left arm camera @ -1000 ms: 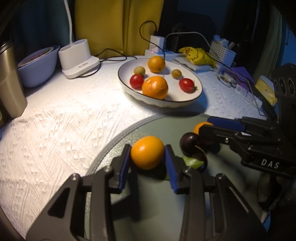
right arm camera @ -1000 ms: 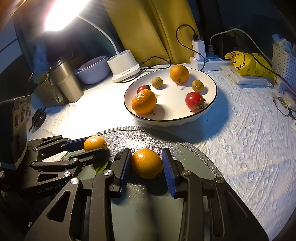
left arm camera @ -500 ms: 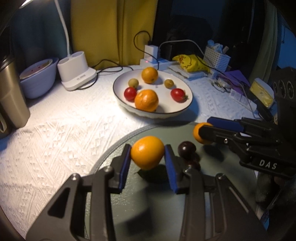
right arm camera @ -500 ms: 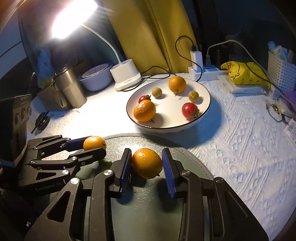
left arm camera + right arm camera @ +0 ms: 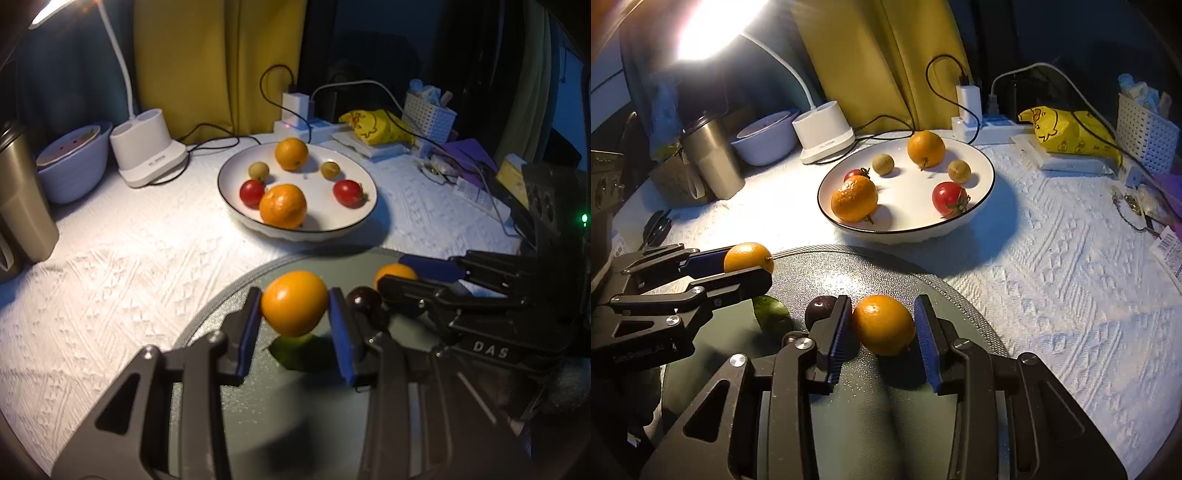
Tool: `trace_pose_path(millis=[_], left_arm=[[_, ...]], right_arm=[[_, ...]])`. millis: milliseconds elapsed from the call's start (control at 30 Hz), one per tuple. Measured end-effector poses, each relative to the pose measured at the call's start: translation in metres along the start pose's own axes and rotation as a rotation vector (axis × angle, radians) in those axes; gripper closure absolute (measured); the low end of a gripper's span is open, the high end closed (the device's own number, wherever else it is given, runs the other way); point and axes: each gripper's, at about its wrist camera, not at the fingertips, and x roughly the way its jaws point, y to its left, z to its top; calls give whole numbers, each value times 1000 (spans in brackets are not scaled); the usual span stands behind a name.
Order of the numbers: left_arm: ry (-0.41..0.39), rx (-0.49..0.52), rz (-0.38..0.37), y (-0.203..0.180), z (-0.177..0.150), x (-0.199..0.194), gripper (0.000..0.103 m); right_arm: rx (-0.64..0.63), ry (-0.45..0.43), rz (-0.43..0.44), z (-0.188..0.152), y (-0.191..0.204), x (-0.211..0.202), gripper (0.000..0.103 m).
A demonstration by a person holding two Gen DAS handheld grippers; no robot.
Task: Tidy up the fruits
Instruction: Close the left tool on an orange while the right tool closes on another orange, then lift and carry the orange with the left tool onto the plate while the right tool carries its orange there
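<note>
In the left wrist view, the left gripper (image 5: 293, 319) is seen clamped on an orange (image 5: 294, 302), both blue pads pressed to its sides, and the fruit is held clear above the dark round tray (image 5: 258, 406), with a green fruit (image 5: 295, 350) lying on the tray under it. Just to the right a dark plum (image 5: 364, 299) sits on the tray, and further right the right gripper (image 5: 402, 275) is seen side-on, closed on a second orange (image 5: 393, 273). The white plate (image 5: 295, 230) stands beyond the tray's far edge, apart from it, and already carries two oranges, two tomatoes and two small brownish fruits; bare room is left in its near right part. In the right wrist view, the right gripper (image 5: 882, 325) is shown gripping its orange (image 5: 884, 325) between both pads, low over the tray (image 5: 960, 295), with the plum (image 5: 820, 306) touching or just beside its left finger. The left gripper (image 5: 753, 264) is seen at the left with its orange (image 5: 748, 256). The step is judged to be the carry to the plate (image 5: 905, 230). Each orange should be kept squeezed and lifted over the raised rim before being lowered onto bare plate. The hands are best moved in turn so that the tongs are not crossed. The right orange should be raised straight up first, so that the plum is not knocked.
</note>
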Motion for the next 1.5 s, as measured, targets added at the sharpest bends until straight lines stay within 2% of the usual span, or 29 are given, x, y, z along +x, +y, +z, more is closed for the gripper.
trace_pose_path(millis=[467, 733, 933, 1500], left_arm=[[-16, 14, 4, -4, 5, -3, 66], [-22, 25, 11, -9, 18, 1, 66], [-17, 34, 11, -15, 30, 12, 66], [2, 47, 1, -30, 58, 55, 66]], right_arm=[[-10, 17, 28, 1, -1, 0, 66], [-5, -29, 33, 12, -7, -13, 66], [10, -68, 35, 28, -20, -18, 66], [37, -100, 40, 53, -57, -9, 66]])
